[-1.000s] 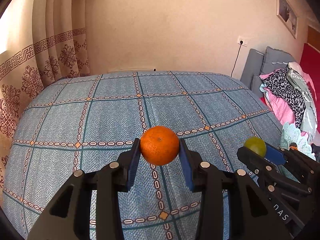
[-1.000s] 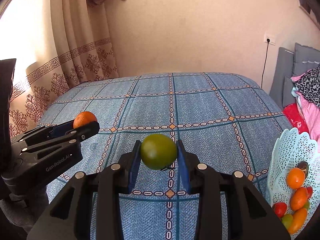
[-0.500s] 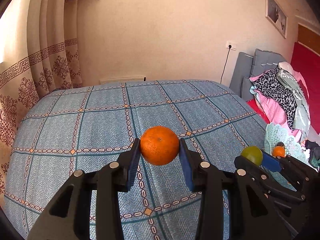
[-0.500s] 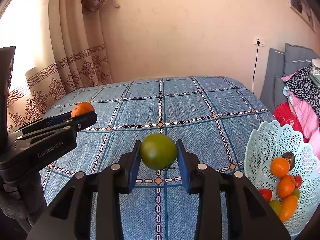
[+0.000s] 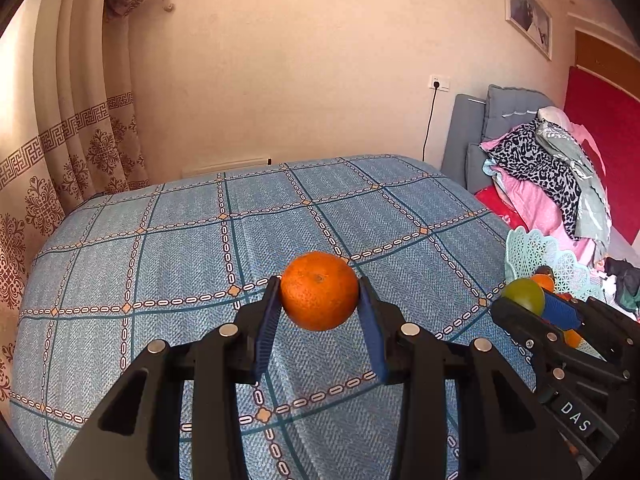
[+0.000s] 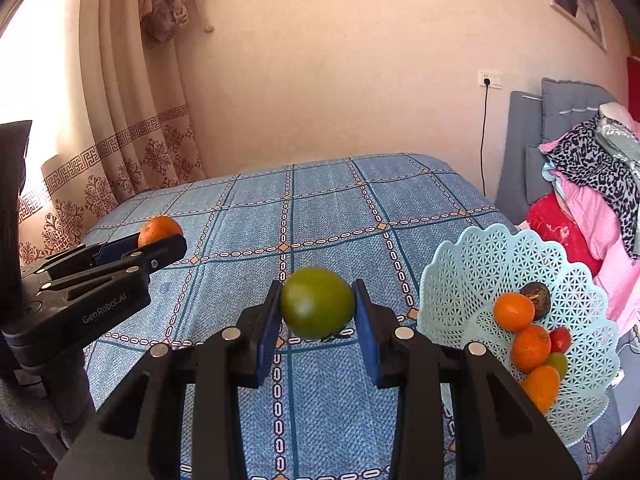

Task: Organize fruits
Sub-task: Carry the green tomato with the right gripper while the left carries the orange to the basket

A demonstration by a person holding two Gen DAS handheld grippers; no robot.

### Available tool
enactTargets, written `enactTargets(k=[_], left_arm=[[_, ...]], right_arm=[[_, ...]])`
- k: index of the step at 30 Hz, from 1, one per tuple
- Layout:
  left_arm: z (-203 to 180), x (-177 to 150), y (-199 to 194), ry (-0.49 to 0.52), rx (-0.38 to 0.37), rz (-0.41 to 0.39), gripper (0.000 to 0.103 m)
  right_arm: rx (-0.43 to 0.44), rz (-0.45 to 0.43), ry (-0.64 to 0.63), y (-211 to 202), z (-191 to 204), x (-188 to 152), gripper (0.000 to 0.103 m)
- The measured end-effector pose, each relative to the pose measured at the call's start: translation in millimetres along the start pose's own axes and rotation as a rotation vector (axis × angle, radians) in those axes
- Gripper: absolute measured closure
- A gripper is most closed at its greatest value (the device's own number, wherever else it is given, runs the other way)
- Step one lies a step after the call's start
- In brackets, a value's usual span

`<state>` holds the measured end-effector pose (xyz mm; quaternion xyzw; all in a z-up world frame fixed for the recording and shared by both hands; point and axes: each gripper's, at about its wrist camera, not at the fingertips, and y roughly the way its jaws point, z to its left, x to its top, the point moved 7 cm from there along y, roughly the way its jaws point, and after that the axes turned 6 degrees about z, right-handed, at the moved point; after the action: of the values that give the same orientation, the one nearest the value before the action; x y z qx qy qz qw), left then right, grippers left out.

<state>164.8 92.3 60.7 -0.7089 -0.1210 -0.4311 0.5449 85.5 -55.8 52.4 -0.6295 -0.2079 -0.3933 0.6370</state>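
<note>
My left gripper (image 5: 319,292) is shut on an orange (image 5: 319,290), held above the blue patterned bedspread (image 5: 192,248). My right gripper (image 6: 317,304) is shut on a green round fruit (image 6: 317,303), also above the bed. A pale turquoise lattice basket (image 6: 480,256) sits at the bed's right edge and holds several oranges (image 6: 513,312), a red fruit (image 6: 560,339) and a dark fruit (image 6: 536,295). In the left wrist view the right gripper (image 5: 532,304) with its green fruit (image 5: 523,295) is in front of the basket (image 5: 532,248). The right wrist view has the left gripper (image 6: 160,240) and orange (image 6: 159,230) at far left.
A pile of clothes (image 6: 592,184) and grey cushions (image 6: 560,108) lie right of the bed. Patterned curtains (image 6: 132,152) hang at the left. A wall socket with a cord (image 6: 489,79) is behind the bed.
Both grippers have swung right with their fruits still held. The basket has come further into the right wrist view and now shows at the right edge of the left wrist view.
</note>
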Motion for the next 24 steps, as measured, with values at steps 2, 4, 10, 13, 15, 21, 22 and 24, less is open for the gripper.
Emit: enactTargets(k=[2, 4, 10, 13, 15, 21, 22, 24], left_arm=[[-5, 0, -2, 0.011, -0.001, -0.004, 0.064], [-9, 0, -4, 0.02, -0.001, -0.008, 0.064], [-29, -1, -11, 0.056, -0.007, -0.015, 0.064], [-41, -3, -15, 0.072, -0.017, -0.019, 0.064], [-49, -5, -18, 0.083, -0.023, -0.018, 0.064], [-69, -10, -23, 0.099, -0.046, -0.011, 0.064], [-73, -11, -24, 0.101, -0.05, -0.01, 0.064], [-80, -13, -23, 0.106, -0.058, -0.006, 0.064]], right_arm=[[-0.005, -0.005, 0.009, -4, -5, -1, 0.068], [-0.009, -0.01, 0.017, -9, -11, -3, 0.068], [-0.015, -0.027, 0.035, -22, -27, -6, 0.068], [-0.014, -0.04, 0.052, -29, -36, -6, 0.068], [-0.012, -0.049, 0.068, -33, -43, -7, 0.068], [-0.022, -0.063, 0.103, -41, -64, -11, 0.068], [-0.024, -0.065, 0.109, -41, -68, -12, 0.068], [-0.026, -0.068, 0.121, -43, -75, -13, 0.068]])
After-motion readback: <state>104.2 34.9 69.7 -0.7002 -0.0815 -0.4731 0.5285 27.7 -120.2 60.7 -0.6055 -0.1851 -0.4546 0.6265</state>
